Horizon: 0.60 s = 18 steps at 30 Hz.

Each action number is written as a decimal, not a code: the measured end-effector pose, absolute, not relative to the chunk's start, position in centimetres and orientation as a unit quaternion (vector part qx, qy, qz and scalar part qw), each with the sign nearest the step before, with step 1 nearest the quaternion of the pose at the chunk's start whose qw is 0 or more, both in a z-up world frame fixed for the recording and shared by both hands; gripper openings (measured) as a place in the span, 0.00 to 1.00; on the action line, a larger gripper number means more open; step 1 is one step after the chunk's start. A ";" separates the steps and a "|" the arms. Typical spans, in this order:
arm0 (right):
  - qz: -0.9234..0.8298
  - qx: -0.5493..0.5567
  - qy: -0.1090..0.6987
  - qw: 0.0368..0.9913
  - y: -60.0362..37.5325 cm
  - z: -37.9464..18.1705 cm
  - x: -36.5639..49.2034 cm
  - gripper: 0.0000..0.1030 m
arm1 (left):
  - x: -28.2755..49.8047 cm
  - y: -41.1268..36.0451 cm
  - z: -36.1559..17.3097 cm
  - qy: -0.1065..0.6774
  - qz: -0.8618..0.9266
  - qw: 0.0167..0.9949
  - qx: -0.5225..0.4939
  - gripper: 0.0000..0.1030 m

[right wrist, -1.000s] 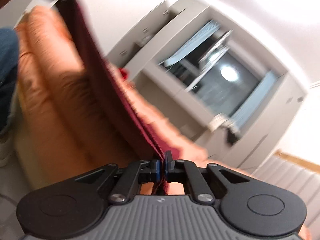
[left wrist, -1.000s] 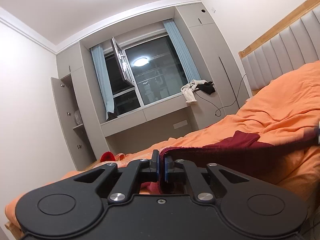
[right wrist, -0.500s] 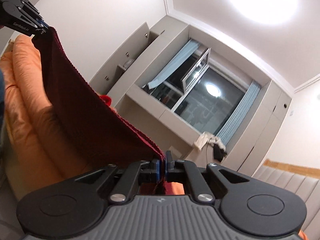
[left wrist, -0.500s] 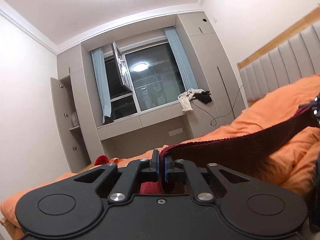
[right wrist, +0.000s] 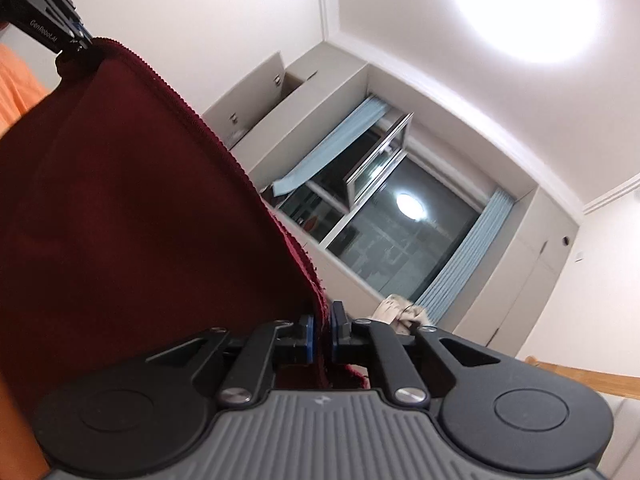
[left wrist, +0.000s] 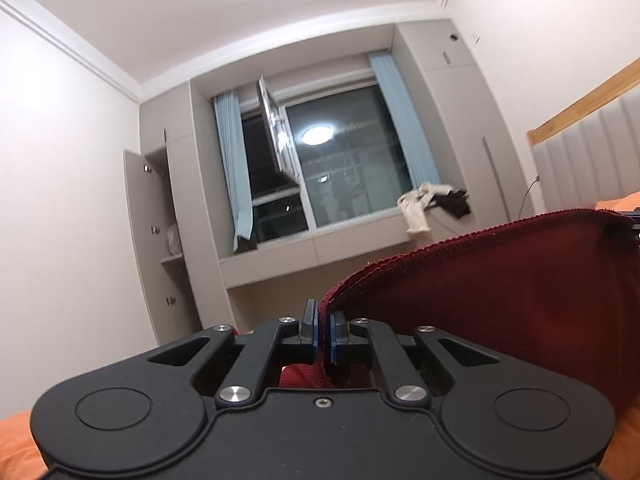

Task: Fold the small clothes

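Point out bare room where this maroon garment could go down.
Free: the window ledge between the left curtain and the clothes pile. The orange bedding shows only at the picture's edges, hidden by the maroon garment. Crowded: the ledge's right end.

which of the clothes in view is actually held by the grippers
The dark red garment, pinched along its ribbed edge by the left gripper and right gripper; the white and black clothes lie on the window ledge.

We see the garment point(left wrist: 500, 300) stretched between our left gripper point(left wrist: 322, 330) and right gripper point(right wrist: 322, 332). The window point(left wrist: 340, 176) stands behind it, the bedding point(left wrist: 16, 452) below.
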State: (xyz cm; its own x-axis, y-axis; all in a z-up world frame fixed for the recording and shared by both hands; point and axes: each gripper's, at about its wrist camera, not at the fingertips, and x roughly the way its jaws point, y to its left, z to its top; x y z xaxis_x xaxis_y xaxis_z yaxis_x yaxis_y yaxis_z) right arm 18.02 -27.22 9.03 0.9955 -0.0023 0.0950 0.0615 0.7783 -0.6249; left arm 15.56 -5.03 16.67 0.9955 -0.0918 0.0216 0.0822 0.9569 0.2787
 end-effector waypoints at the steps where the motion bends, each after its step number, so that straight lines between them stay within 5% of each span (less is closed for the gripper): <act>1: -0.014 -0.332 -0.037 0.942 -27.3 8.7 19.6 0.07 | 17.4 -5.2 16.5 -0.007 -0.039 0.990 0.138 0.05; 13: 0.010 -0.354 0.051 0.934 -27.3 3.1 33.8 0.08 | 36.3 -5.1 11.0 0.126 -0.002 0.986 0.114 0.05; 18: 0.022 -0.368 0.095 0.925 -26.6 -0.4 36.9 0.23 | 40.9 -4.2 7.3 0.199 0.006 0.974 0.105 0.05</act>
